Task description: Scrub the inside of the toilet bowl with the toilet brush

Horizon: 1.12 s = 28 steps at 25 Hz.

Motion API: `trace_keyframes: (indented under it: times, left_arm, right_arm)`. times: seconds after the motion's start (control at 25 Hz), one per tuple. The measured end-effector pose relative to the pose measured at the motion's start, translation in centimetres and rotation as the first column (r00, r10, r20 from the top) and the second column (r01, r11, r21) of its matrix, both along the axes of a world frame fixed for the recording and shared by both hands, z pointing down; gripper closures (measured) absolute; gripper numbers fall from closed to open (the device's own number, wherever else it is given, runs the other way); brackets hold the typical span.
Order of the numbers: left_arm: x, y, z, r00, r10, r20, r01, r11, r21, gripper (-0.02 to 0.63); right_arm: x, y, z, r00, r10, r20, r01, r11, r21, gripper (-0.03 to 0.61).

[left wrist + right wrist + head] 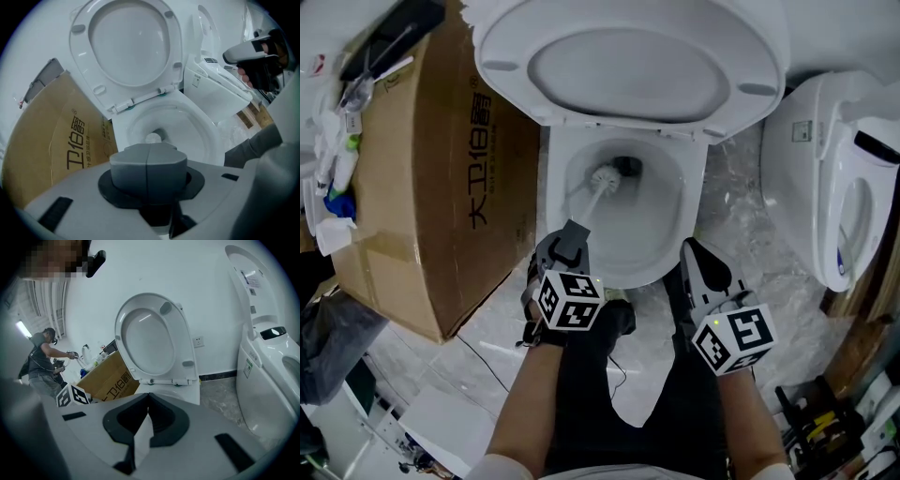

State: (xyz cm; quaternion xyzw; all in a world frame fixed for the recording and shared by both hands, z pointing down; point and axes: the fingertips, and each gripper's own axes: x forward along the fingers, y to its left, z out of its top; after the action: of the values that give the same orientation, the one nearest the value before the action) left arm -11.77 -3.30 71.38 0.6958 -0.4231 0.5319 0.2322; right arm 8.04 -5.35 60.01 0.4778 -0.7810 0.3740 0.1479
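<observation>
1. The toilet [698, 178] stands in the middle, with its seat [628, 56] lifted up.
2. A box [441, 187] stands just left of it, and a second toilet [825, 159] is on the right.
3. The brush [592, 199] leans into the bowl, its head near the drain.
4. The left gripper [570, 242] is clenched on the brush handle.
5. The right gripper [694, 251] is closed on nothing, by the front rim.

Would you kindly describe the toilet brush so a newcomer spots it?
Find the open toilet beside the cardboard box. In its bowl, near the drain, sits the toilet brush with a bristly white head. Only its thin handle runs into the left gripper.
</observation>
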Motion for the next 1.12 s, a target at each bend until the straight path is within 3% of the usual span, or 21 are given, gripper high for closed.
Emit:
trace_keyframes:
  times: [0.6, 0.88, 1.12]
  left_arm:
    - [4.6, -3.8, 1.6, 0.994, -0.039, -0.103, 0.04, 0.999, 0.013, 0.462]
    - [7.6, -1.6, 0.5, 0.993, 0.028, -0.115, -0.026, 1.0, 0.015, 0.462]
    - [7.4, 1.2, 0.2, 0.99, 0.075, -0.121, -0.076, 0.997, -0.011, 0.462]
  right_arm:
    - [-0.2, -2.1, 1.1, 1.0, 0.011, 0.015, -0.012, 1.0, 0.018, 0.565]
    - [0.3, -1.4, 0.5, 1.0, 0.021, 0.01, -0.021, 1.0, 0.008, 0.565]
    - [0.5, 0.2, 0.4, 0.999, 0.033, -0.002, -0.033, 0.999, -0.014, 0.566]
